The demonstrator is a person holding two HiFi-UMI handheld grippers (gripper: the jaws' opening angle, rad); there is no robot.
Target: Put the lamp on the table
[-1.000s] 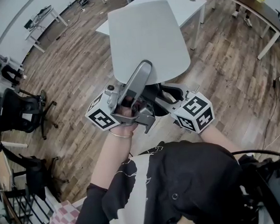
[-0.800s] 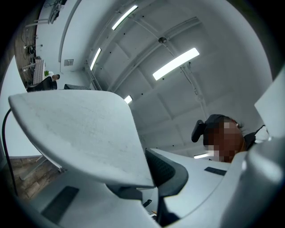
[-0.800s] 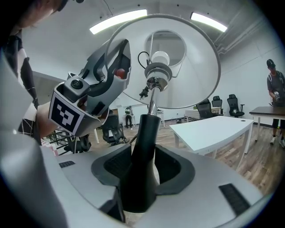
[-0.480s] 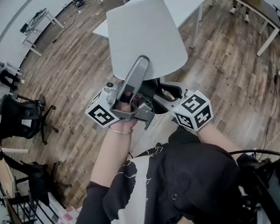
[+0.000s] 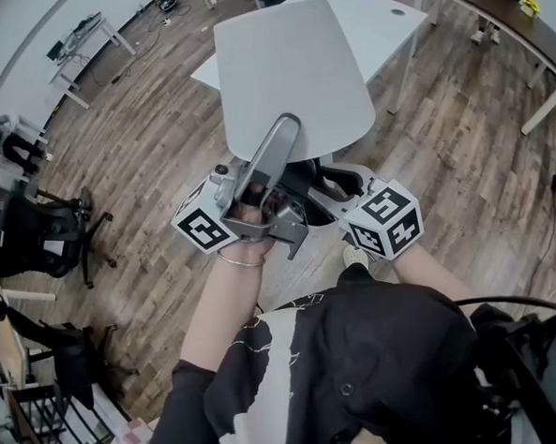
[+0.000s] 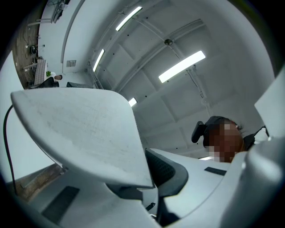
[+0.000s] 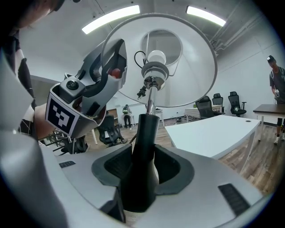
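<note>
I hold a lamp in the air over the wood floor with both grippers. Its white lampshade (image 5: 293, 79) fills the middle of the head view, tilted away from me. My left gripper (image 5: 272, 151) is shut on the shade's lower rim (image 6: 80, 129). My right gripper (image 5: 321, 181) has the lamp's black stem (image 7: 142, 151) between its pads, touching both, and its jaws are closing. The right gripper view looks up the stem to the bulb (image 7: 156, 58) inside the shade (image 7: 196, 58). The white table (image 5: 383, 13) stands just beyond the lamp.
Black office chairs (image 5: 34, 227) stand at the left. A dark long table (image 5: 491, 16) runs along the top right, and a small white desk (image 5: 79, 36) sits at the top left. A person (image 7: 276, 75) stands at the far right of the room.
The view has shifted a little, so the white table shows slightly more at the top right. The lamp and both grippers keep the same hold.
</note>
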